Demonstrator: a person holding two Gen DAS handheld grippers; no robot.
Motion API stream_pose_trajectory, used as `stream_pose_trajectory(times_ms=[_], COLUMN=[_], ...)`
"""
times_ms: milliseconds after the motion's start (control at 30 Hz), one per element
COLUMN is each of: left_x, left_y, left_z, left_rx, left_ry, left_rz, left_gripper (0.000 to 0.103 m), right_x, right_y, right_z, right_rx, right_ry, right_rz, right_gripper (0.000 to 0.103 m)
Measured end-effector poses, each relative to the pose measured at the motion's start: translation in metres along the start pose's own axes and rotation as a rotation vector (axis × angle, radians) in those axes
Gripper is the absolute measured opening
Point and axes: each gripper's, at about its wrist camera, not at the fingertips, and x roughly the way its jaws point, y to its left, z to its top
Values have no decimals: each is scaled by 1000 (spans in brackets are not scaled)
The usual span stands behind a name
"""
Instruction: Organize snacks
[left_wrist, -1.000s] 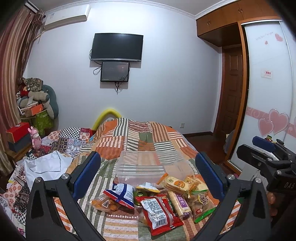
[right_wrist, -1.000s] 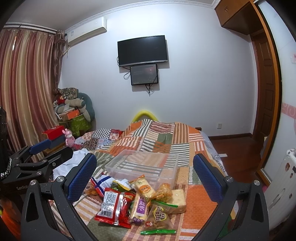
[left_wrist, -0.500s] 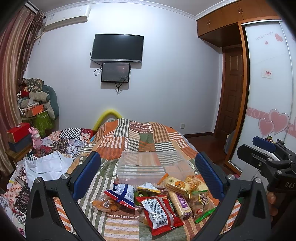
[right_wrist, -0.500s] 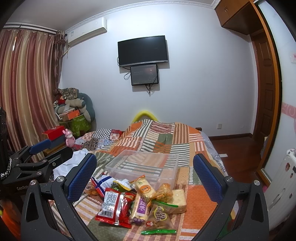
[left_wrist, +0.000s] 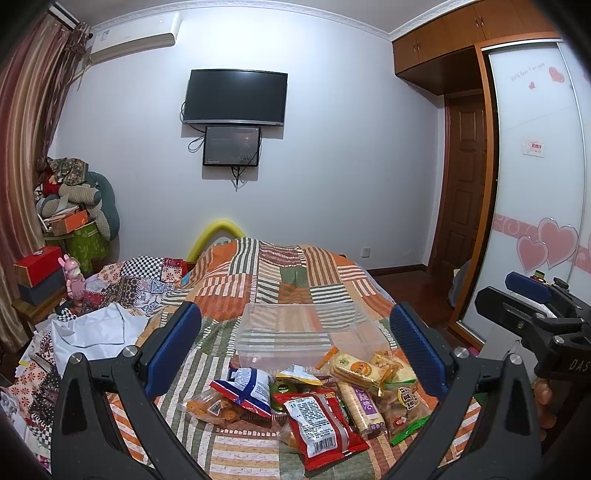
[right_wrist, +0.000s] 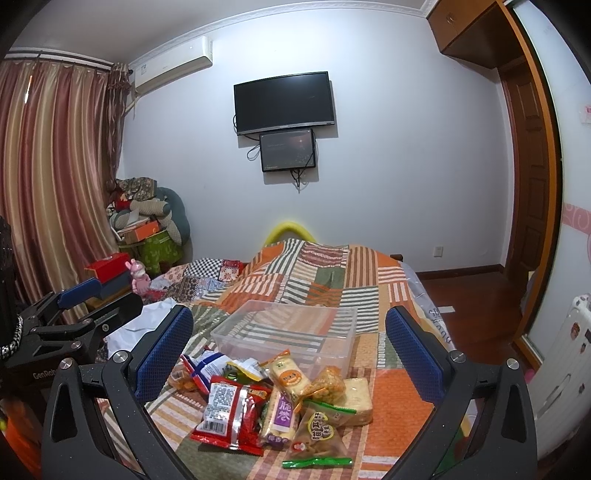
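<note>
Both of your tools hang above the near end of the bed (left_wrist: 291, 273), and neither holds anything: the left gripper (left_wrist: 295, 347) has its jaws spread wide, and so does the right gripper (right_wrist: 288, 350). The snacks (right_wrist: 273, 402) lie in a loose heap on the quilt, just on the near side of the clear bin (left_wrist: 295, 332), which looks empty.

The heap is where this could go wrong. The packets overlap: the red bag (left_wrist: 321, 424) lies over others, the blue bag (left_wrist: 245, 386) rests on an orange packet (left_wrist: 210, 406), and the wafer pack (right_wrist: 290, 376) leans across its neighbours. If you close on one of these, you may catch a second packet's edge and drag it along, or push the pile apart on the soft quilt.

The wrappers look slick and puffy, so a pinch at the middle may slip or crush what is inside; a sealed edge is likely the safer hold.

The bin is light and sits on bedding. If you bump its near wall, it may slide away or tip.

Your grippers are close beside each other, so if both reach for the heap at once they may collide.
</note>
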Motion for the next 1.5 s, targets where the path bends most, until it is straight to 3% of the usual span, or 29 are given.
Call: stream_pose_trajectory(times_ms=[333,533,667,767,1100,1267,1500], left_x=[8,23,41,55,95,116,136], left_y=[6,8,6,7,-3,-12,-13], left_z=[-1,-8,-20,-32,-74,-94,-115], left_rx=[-6,-1,13,11,-4,-7,-43], left_ry=[39,92,178,242,453,544,645], left_rz=[-17,-27,-54,-69,-138,-146,-148], left_gripper=[103,101,82,75,72,72,72], right_x=[6,19,31,38,63,74,84], right_y=[-2,-13,-27,-39,-55,-61,-61], right_z=[-3,-11,-23,-33,-67,-85,-100], right_rx=[-6,-10,23,53,98,132,136], right_ry=[7,73,148,203,387,470,549], right_rz=[-18,-32,-48,-50,-15,21,53], right_gripper=[103,103,103,103,100,93,93])
